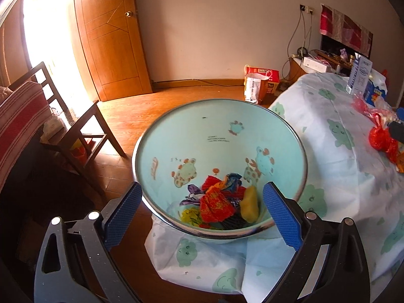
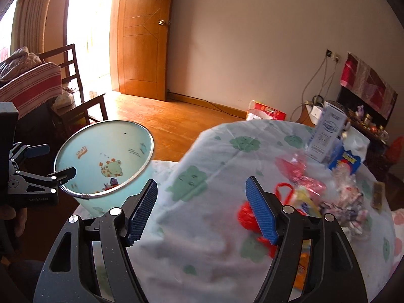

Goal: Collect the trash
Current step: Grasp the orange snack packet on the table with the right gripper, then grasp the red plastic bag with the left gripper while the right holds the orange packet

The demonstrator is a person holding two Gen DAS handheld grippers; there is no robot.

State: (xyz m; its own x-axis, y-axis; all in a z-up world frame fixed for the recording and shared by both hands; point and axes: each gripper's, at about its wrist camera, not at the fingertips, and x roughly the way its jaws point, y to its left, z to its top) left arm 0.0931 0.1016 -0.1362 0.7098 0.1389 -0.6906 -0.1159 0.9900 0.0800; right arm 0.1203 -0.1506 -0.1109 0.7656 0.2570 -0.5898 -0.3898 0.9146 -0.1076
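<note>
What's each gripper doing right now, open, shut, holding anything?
Left gripper: open, holding nothing, poised over the bin.
Right gripper: open, empty, above the table, red wrapper just ahead.

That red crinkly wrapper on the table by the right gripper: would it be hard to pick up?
The red wrapper looks like thin, crumpled film, so it is probably very light and floppy, crushing between the pads rather than resisting. Its shiny surface may be slippery. Pushed, it would likely slide across the tablecloth, not roll.
</note>
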